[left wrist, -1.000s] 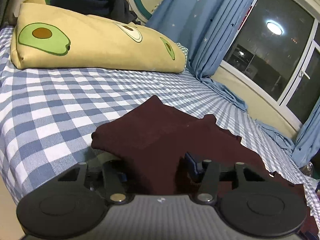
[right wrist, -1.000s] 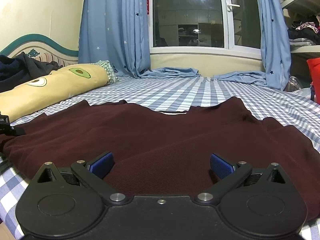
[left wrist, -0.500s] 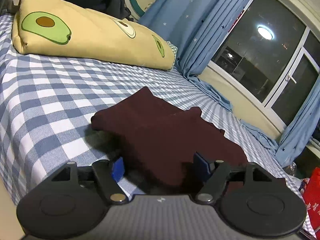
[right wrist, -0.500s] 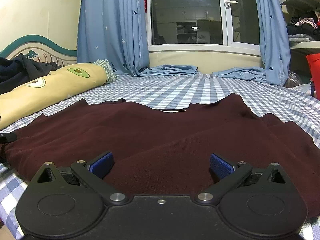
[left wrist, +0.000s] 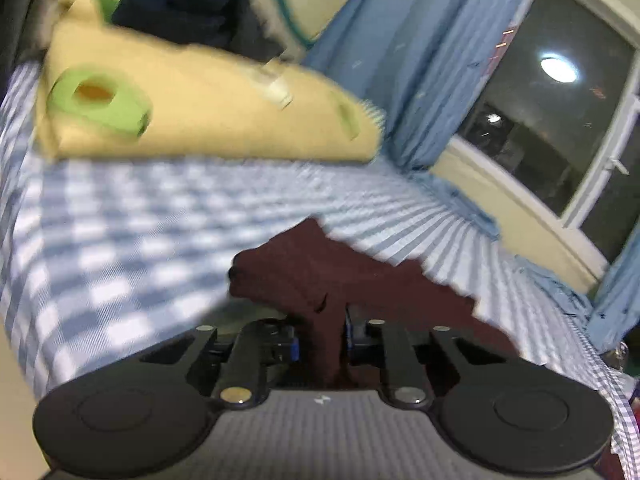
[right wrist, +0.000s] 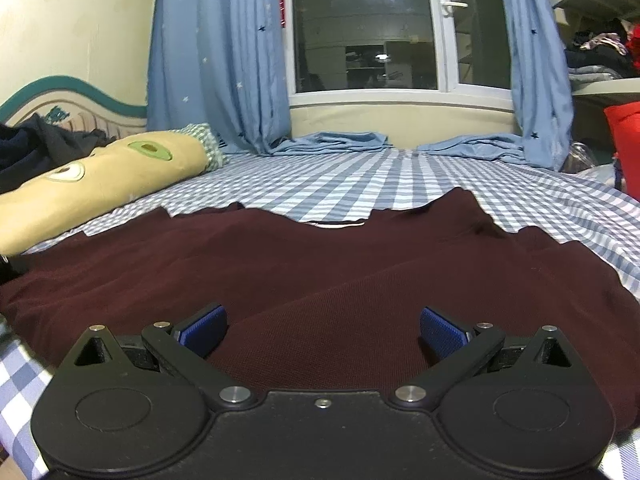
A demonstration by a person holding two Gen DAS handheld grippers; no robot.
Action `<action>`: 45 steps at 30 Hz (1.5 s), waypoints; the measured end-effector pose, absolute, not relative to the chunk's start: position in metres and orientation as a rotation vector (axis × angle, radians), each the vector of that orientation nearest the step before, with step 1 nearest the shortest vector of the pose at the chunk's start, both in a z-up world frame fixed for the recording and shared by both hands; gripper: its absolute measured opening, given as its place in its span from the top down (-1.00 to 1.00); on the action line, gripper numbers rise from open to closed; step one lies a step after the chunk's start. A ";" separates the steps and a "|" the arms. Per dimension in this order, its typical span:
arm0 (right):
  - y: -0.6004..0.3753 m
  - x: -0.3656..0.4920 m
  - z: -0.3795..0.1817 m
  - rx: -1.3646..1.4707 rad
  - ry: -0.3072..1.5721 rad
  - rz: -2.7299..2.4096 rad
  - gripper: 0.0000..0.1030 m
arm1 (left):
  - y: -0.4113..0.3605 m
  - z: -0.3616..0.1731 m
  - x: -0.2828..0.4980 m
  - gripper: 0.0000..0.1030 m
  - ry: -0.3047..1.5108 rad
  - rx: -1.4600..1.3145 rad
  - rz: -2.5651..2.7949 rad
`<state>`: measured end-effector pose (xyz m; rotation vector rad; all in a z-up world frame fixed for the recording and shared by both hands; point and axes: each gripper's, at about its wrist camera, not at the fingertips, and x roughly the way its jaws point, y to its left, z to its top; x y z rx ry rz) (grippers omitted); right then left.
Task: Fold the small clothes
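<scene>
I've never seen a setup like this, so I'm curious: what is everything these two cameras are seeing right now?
Shirt: one, dark maroon, spread flat on the bed.
Bed sheet: one, blue-white check, under the shirt.
Pillow: one, yellow with avocado print, at the headboard end.
Dark clothes: a pile, navy-black, on the pillow.
Curtains: two, blue with stars, flanking the window.
Red object: one, right edge, unclear.
Left tongs: just closed, pinching the shirt's edge.
Right tongs: open, over the shirt's hem.
</scene>
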<state>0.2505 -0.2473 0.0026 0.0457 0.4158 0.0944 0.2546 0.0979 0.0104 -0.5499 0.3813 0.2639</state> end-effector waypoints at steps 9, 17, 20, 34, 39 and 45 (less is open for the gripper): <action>-0.265 0.237 0.013 -0.088 0.386 -0.005 -0.99 | 0.004 0.100 0.285 0.75 0.243 -0.327 -0.018; -0.316 0.217 0.015 -0.133 0.385 -0.094 -0.99 | -0.117 0.116 0.312 0.77 0.285 -0.168 -0.258; -0.336 0.209 0.010 -0.129 0.399 -0.120 -0.99 | -0.155 0.101 0.311 0.78 0.333 -0.111 -0.330; -0.384 0.187 -0.014 -0.059 0.409 -0.141 -0.99 | -0.208 0.024 0.287 0.75 0.493 0.096 -0.431; -0.392 0.188 -0.011 -0.025 0.409 -0.121 -0.99 | -0.202 0.027 0.276 0.23 0.491 0.074 -0.482; -0.407 0.192 0.005 0.016 0.408 -0.072 -0.99 | -0.196 0.032 0.246 -0.49 0.444 0.094 -0.498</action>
